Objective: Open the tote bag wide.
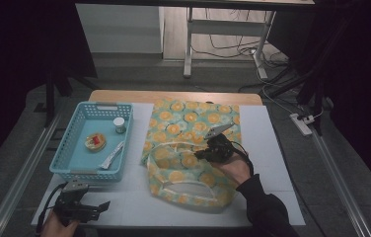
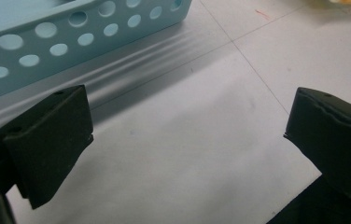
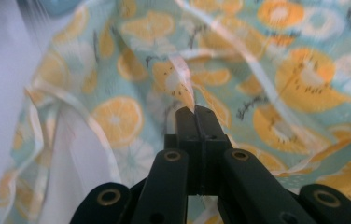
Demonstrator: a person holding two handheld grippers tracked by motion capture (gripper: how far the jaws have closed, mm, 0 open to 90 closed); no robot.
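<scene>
A cloth bag printed with orange slices on pale green lies across the middle of the white table cover. My right gripper is over the bag's middle, shut on a fold of its pale-trimmed edge, which stands lifted above the rest of the bag. In the right gripper view the jaws are pressed together with the cloth pinched at their tips. My left gripper rests low at the front left of the table. It is open, with bare table between its pads.
A light blue perforated basket stands at the left, just beyond the left gripper. It holds a small white-lidded jar, a round tin and a white sachet. The white table cover shows to the bag's right.
</scene>
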